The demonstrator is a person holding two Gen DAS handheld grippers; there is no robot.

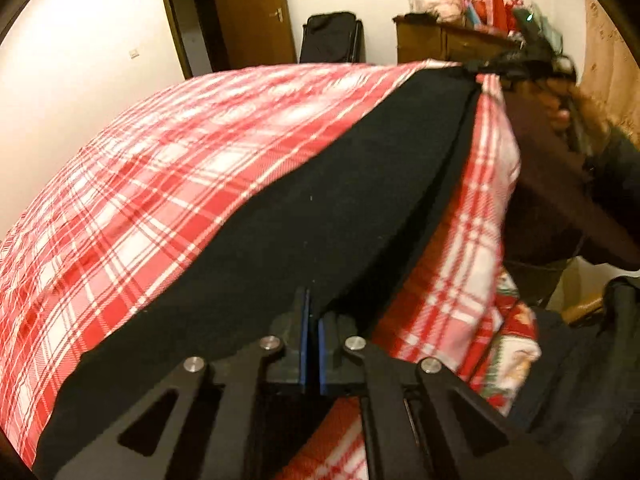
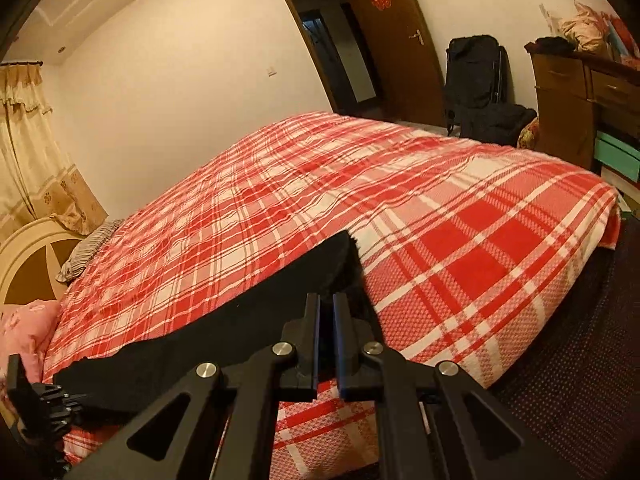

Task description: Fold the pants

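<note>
Black pants (image 1: 304, 216) stretched along the near edge of the bed (image 1: 168, 168), over the red plaid cover. Left gripper (image 1: 311, 320) nearly closed, fingers pinching one end of the cloth. Right gripper (image 2: 326, 320) also nearly closed, clamped on the other end; its far corner sticks up past the fingertips. Cloth looks held taut between the two, partly off the cover. Judged step: a lengthwise grip before a fold. Next move likely calls for carrying one end over to the other, edges kept level, tension even so nothing sags.
</note>
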